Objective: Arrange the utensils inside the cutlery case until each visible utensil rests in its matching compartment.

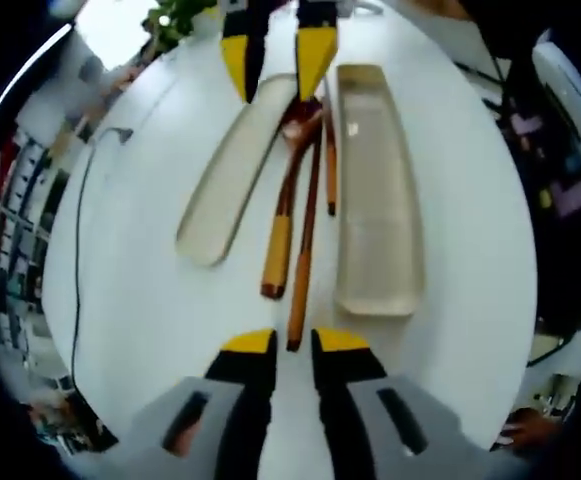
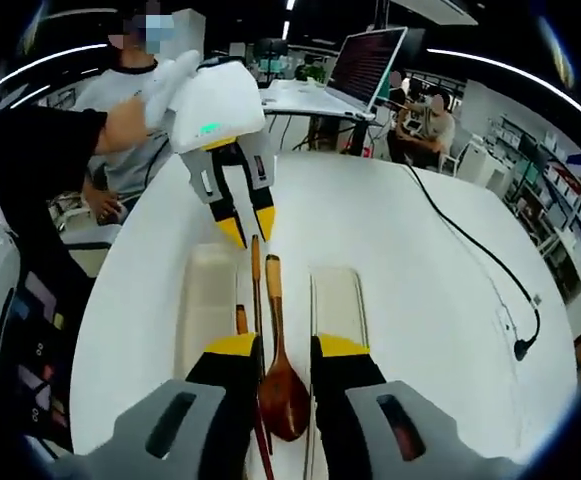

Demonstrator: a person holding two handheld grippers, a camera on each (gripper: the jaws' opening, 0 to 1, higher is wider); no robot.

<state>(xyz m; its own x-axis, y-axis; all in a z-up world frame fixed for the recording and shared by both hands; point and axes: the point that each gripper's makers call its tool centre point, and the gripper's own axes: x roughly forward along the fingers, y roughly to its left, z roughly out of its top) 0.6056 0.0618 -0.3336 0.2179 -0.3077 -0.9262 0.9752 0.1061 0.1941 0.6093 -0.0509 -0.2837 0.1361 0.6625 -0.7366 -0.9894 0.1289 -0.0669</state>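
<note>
Left gripper (image 1: 292, 342), seen in the left gripper view, hovering with jaws parted and nothing between them, tips just short of the near ends of the utensils. Right gripper (image 2: 285, 348), in the right gripper view, likewise parted, yellow tips flanking the bowl of the wooden spoon (image 2: 281, 385) without a visible clamp on it. Between the two grippers, on the white table (image 1: 140, 300), a loose bundle: the spoon (image 1: 288, 210) and wooden chopsticks (image 1: 305, 250) lying lengthwise in the gap between two translucent tray halves of the cutlery case (image 1: 375, 190), (image 1: 232, 170), none of them inside either half. Opposite gripper entering each view from the far end, pointing at the same bundle. Farther out, a black cable (image 2: 480, 250) trailing across the table, a laptop (image 2: 368, 62), seated people behind.
</note>
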